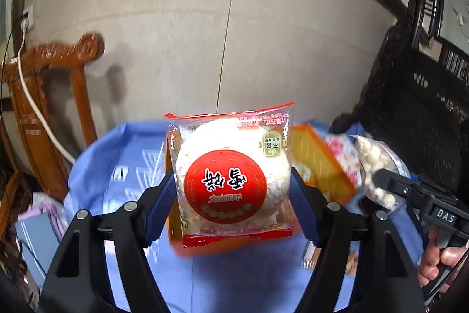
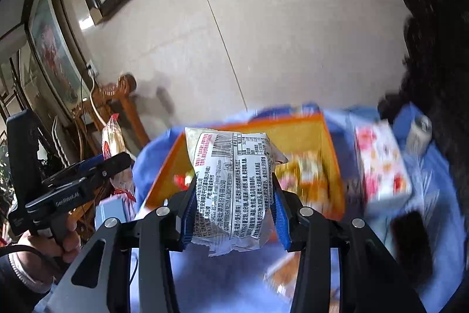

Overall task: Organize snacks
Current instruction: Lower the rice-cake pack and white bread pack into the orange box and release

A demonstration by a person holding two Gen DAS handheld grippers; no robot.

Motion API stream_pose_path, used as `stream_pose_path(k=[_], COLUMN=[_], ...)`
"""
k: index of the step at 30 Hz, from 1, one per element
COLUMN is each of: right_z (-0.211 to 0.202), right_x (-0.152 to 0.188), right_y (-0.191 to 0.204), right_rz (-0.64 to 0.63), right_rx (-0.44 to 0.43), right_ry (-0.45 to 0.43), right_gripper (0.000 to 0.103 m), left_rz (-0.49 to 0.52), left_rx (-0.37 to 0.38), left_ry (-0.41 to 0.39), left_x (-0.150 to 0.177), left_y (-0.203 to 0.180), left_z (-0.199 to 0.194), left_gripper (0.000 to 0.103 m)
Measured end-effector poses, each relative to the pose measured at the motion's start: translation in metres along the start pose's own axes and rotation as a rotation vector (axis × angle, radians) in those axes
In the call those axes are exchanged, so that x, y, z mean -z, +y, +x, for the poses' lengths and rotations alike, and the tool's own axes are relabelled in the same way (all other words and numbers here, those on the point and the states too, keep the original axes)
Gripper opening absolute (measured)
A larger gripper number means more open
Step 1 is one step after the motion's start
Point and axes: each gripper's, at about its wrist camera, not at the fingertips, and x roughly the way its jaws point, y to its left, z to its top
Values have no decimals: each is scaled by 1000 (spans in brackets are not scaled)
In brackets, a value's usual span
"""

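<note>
My left gripper [image 1: 231, 195] is shut on a clear rice cracker packet [image 1: 231, 172] with a round red label, held above the blue tablecloth. My right gripper [image 2: 233, 206] is shut on a white printed snack bag [image 2: 231, 178], held above an orange tray [image 2: 328, 143] that holds several snacks. In the left wrist view the right gripper [image 1: 384, 184] shows at the right with its snack bag [image 1: 378, 163], beside the orange tray [image 1: 316, 163]. In the right wrist view the left gripper [image 2: 117, 163] shows at the left with the cracker packet [image 2: 112, 140].
A pink and white floral box [image 2: 381, 163], a small can [image 2: 419, 134] and a dark phone-like object [image 2: 410, 236] lie on the blue tablecloth [image 2: 439, 195] right of the tray. A wooden chair [image 1: 49, 113] stands left. A light wall [image 1: 234, 34] is behind.
</note>
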Motion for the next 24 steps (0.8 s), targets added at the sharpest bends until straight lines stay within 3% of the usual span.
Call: stream_pose_path(k=[7,8,9,10,12,15,24], right_z=[22,26,29,29,22,12,-15], right_x=[-48,-53,-57,-60,-61,-53,19], right_y=[2,1,2,2,3,0,-40], right_rz=[-49,-53,-59,-61,-78,-111,-49], right_rx=[2,6,13,28,62,83,204], right_ry=[-61,-69,-74,-82,-132,-134,-10], right_gripper=[47,53,62,78,83,84,85], left_rz=[37,38,38,36,23,-8,-82], left_rx=[7,13,2,-34,-70,-28,27], left_ry=[-71,-66,-53,-46,-61,-68,98], left_x=[-50,-55,-60,-62,-63,-52,18], left_y=[-10,-11,-12,-13,-12,-5,-2], left_z=[15,19,25,28,29,24,24], left_gripper=[72,73,89,99,99,99,99])
